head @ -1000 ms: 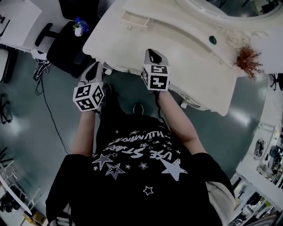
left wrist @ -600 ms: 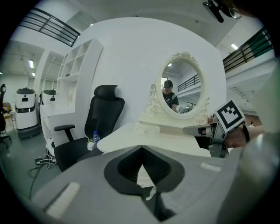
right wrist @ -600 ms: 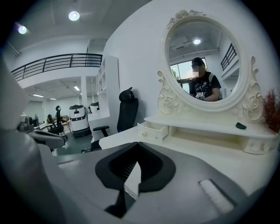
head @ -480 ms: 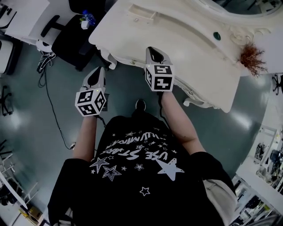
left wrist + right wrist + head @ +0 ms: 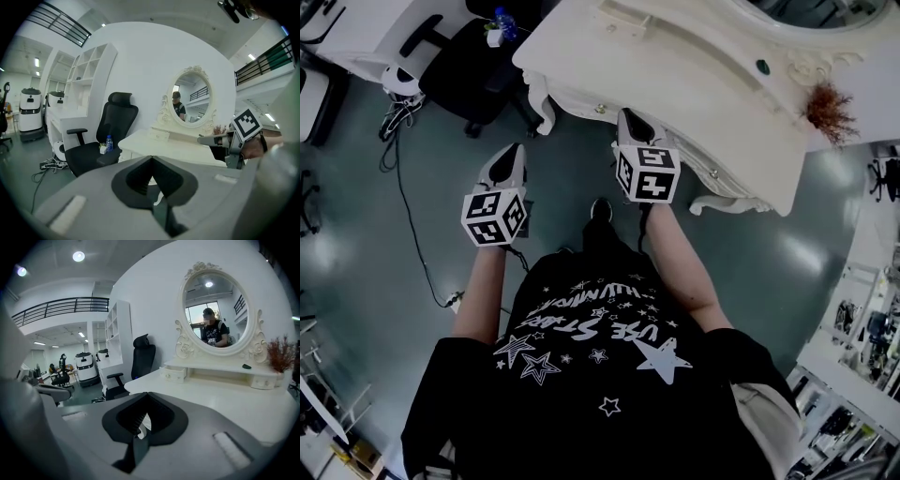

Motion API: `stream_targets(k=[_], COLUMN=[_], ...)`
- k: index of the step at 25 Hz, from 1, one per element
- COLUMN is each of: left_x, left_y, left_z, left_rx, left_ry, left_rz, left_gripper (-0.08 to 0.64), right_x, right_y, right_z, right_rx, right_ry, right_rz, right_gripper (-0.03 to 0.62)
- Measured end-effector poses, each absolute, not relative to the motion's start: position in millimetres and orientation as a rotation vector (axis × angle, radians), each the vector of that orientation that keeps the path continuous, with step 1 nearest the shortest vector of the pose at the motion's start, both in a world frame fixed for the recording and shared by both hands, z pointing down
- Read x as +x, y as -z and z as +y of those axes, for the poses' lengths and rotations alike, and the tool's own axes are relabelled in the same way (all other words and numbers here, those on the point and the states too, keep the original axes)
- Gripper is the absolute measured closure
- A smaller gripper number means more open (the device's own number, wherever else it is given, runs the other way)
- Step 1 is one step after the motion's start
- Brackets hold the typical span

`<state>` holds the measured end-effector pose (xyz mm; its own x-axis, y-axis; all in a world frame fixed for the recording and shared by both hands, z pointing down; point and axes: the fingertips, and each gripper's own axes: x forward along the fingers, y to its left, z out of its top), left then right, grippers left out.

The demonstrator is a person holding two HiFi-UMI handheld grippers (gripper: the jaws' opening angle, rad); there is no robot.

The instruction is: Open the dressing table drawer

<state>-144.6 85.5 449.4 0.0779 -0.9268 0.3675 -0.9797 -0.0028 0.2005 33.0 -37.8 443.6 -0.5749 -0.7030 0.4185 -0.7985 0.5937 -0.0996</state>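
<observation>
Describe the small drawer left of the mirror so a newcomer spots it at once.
Find the white dressing table with the oval mirror. Under the mirror runs a low shelf; the drawer is the small box at its left end, on the black chair's side. A matching box at the right end sits by the reddish dried plant.

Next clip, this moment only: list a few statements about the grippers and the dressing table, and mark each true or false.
1. The right gripper grips the dressing table. False: it is shut on nothing and is not touching the table.
2. The left gripper holds nothing. True.
3. The mirror on the table is oval. True.
4. The dried plant stands at the table's left end in the head view. False: it stands at the right end.
5. A black office chair stands beside the table. True.
</observation>
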Motion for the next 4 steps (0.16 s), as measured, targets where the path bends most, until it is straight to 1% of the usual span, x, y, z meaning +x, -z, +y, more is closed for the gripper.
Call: stream_targets(k=[4], left_x=[-146.4], left_y=[-445.8], left_z=[113.6], left_rx=[1.985], left_ry=[-0.159], left_rz=[-1.879], left_gripper=[0.558], right_x=[35.7], right_y=[-444.4], right_z=[-4.8], right_rx=[1.238], right_ry=[-0.397], right_rz=[-2.478], right_gripper=[0.566])
